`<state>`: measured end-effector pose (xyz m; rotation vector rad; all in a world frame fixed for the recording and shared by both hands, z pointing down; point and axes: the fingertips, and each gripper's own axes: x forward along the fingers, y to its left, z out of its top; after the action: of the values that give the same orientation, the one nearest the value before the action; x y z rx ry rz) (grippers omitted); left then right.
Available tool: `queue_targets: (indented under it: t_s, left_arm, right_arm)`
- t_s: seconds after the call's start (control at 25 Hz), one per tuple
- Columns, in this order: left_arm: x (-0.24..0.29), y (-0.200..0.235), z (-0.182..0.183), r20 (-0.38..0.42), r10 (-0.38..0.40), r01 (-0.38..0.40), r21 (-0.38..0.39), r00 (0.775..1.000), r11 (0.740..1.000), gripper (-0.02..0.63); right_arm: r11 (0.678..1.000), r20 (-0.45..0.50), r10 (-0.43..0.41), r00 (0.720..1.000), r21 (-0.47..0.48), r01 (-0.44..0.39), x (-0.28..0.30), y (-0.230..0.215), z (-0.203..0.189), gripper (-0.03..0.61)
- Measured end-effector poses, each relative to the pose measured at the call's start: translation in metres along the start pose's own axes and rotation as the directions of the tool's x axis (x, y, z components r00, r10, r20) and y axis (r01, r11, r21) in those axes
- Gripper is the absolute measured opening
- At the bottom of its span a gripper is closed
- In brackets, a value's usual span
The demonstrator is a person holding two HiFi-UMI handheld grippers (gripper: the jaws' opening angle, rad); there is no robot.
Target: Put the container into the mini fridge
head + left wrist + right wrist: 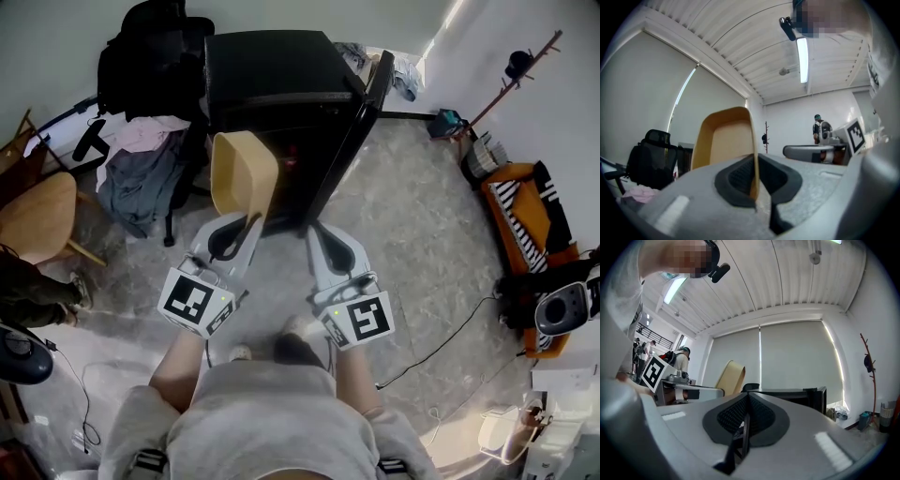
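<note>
A tan plastic container (242, 174) hangs in the air in front of the black mini fridge (277, 103), whose door (353, 131) stands open to the right. My left gripper (251, 220) is shut on the container's wall, and the left gripper view shows the container (723, 145) standing up from the jaws. My right gripper (319, 230) is shut with nothing in it, beside the left one and below the fridge door. In the right gripper view the container (730, 377) shows at the left and the fridge (792, 394) lies ahead.
A black office chair (150, 66) draped with clothes (136, 173) stands left of the fridge. A wooden chair (37, 217) is at the far left. An orange sofa (530, 220) and a coat stand (520, 70) are at the right. Cables (450, 337) cross the floor.
</note>
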<state>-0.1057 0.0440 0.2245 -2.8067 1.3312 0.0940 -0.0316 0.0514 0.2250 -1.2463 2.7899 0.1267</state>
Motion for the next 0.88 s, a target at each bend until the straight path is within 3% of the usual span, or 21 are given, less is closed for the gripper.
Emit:
queue_targets:
  t_s: [0.88]
  left_arm:
    - [0.131, -0.018, -0.021, -0.006, 0.145, -0.145, 0.020, 0.989, 0.989, 0.011]
  right_arm:
    - [0.983, -0.002, 0.181, 0.983, 0.010, -0.181, 0.011, -0.144, -0.017, 0.000]
